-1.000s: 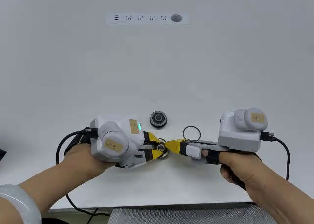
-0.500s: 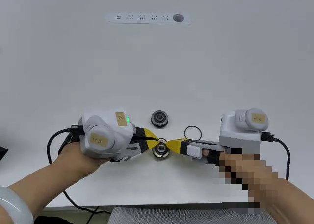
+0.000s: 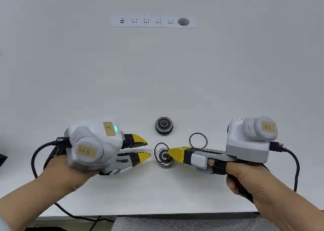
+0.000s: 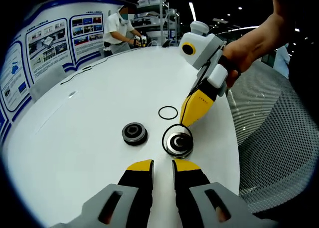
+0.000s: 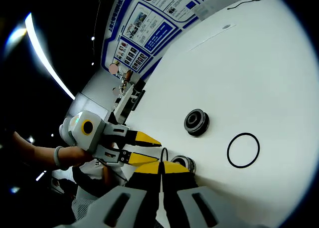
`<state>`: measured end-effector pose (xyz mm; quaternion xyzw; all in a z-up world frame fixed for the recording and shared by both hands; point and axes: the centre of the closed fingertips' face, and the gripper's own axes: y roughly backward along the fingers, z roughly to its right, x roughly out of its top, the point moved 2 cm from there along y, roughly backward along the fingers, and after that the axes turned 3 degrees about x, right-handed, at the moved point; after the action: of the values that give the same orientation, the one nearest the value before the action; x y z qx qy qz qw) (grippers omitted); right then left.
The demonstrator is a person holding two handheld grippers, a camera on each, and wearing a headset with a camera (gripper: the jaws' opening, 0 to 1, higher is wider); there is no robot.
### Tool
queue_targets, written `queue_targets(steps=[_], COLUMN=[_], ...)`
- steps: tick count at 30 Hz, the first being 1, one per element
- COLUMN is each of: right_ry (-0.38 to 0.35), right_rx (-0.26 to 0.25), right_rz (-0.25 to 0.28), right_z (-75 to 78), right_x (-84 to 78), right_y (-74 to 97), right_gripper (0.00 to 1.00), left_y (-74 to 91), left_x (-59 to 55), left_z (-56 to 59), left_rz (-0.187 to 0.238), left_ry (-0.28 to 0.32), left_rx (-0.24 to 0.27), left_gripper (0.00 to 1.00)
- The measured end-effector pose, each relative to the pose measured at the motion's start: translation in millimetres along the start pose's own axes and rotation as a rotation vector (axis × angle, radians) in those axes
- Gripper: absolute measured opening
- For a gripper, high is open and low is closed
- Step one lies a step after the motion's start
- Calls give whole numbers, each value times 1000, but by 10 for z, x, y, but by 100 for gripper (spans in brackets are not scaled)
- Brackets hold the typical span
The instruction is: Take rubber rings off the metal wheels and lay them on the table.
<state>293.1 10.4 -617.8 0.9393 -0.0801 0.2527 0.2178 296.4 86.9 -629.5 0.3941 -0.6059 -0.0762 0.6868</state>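
- The left claw (image 3: 137, 148) is held open above the white desk (image 3: 228, 89); its two yellow jaws stand apart and nothing is between them.
- The right claw (image 3: 171, 152) is seen opposite it, tip pointing toward tip, with its jaws pressed together.
- In the right gripper view, a thin black strand of the rubber ring (image 5: 162, 154) is seen pinched between the right claw's closed jaws.
- The metal wheel (image 3: 163, 156) is found lying on the desk between the two claw tips, just ahead of the left claw and just beside the right claw's tip.
- In the left gripper view, the ring is seen looped loosely around this wheel, with the right claw's tip at its far edge.
- A second wheel (image 3: 164, 124), dark-rimmed, is placed flat on the desk beyond both claws, apart from them.
- A loose ring (image 5: 228, 151) is laid flat on the desk beyond the right claw, near its body.
- A power strip (image 3: 154, 21) is seen far beyond both claws.
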Motion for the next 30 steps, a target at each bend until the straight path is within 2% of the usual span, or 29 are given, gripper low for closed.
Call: queue_targets(steps=[6, 15, 25, 30], right_ry=[-6, -1, -14, -25], right_rx=[8, 17, -28, -60], right_rz=[18, 77, 130, 150], right_z=[-53, -141, 25, 159], right_x=[17, 166, 295, 342], right_y=[40, 169, 370, 451], right_gripper=[2, 2, 2, 2], left_y=[34, 94, 149, 177], left_x=[-34, -112, -187, -207], left_z=[-52, -98, -108, -125], left_rz=[1, 11, 3, 3], left_ry=[10, 38, 60, 70], left_rx=[18, 38, 58, 67], left_gripper=[18, 19, 20, 21])
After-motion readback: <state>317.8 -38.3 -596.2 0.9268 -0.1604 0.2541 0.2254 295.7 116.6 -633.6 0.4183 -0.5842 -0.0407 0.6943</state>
